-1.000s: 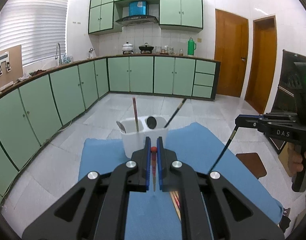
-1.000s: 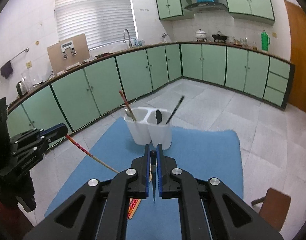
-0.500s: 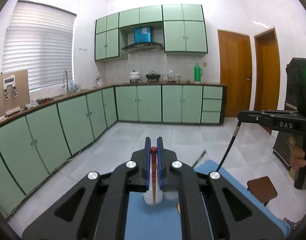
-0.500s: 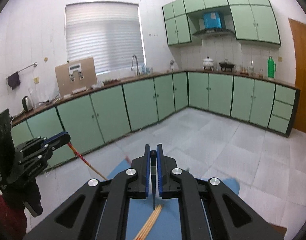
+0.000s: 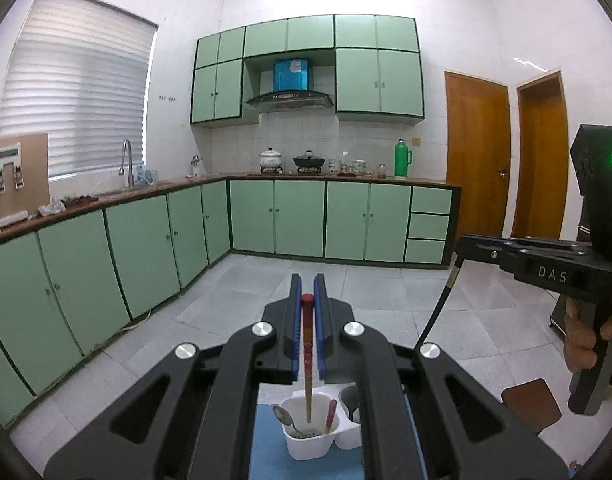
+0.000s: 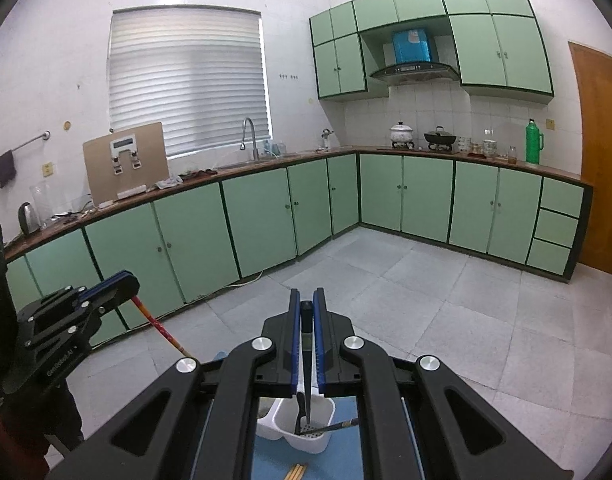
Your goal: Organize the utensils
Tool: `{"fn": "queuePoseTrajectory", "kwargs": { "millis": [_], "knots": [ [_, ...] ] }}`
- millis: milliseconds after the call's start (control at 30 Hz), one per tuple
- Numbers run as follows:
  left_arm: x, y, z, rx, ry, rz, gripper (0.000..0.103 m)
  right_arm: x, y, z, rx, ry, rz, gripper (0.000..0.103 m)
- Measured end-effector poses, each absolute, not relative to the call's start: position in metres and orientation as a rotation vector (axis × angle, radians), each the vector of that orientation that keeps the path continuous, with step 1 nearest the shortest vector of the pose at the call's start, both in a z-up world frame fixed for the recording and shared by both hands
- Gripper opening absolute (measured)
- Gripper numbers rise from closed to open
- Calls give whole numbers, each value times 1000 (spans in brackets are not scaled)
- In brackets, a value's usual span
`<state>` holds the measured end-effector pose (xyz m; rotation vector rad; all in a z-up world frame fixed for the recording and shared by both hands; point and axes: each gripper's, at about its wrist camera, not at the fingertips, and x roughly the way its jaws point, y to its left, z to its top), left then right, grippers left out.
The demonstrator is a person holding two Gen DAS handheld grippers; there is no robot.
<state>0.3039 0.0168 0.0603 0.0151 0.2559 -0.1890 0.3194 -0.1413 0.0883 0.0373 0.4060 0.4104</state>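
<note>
Up front in the left wrist view, the left gripper (image 5: 307, 300) is clamped on a red chopstick (image 5: 307, 350) whose tip hangs over the left compartment of the white utensil holder (image 5: 306, 446), where a spoon (image 5: 284, 418) leans. Only this view shows the right gripper (image 5: 461, 242) at the right, a hand (image 5: 581, 338) on its grip. From the right wrist, that gripper pinches a black chopstick (image 6: 306, 360) pointing into the holder's right compartment; loose chopsticks (image 6: 297, 471) lie on the blue mat (image 6: 345, 464).
</note>
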Motion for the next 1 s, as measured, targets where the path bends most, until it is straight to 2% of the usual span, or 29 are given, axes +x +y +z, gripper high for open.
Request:
{"fn": "queuePoseTrajectory", "kwargs": {
  "millis": [300, 367, 400, 600, 767, 833, 867, 1000],
  "knots": [
    [344, 22, 15, -35, 368, -201, 8, 352, -134, 39, 52, 504, 404, 7],
    [344, 25, 11, -45, 379, -200, 17, 350, -135, 33, 48, 512, 398, 14],
    [343, 28, 10, -50, 376, -197, 26, 349, -137, 32, 45, 512, 394, 16],
    [318, 37, 14, -48, 346, -185, 39, 330, -160, 36, 71, 487, 348, 32],
    [280, 37, 12, -36, 330, -180, 54, 298, -181, 34, 80, 458, 304, 56],
    [263, 37, 6, -33, 331, -178, 63, 280, -189, 26, 83, 453, 276, 74],
    [255, 36, 2, -31, 334, -180, 65, 271, -191, 21, 90, 453, 264, 82],
    [225, 34, -31, -49, 402, -192, 73, 232, -201, -10, 112, 484, 237, 93]
  ]
}}
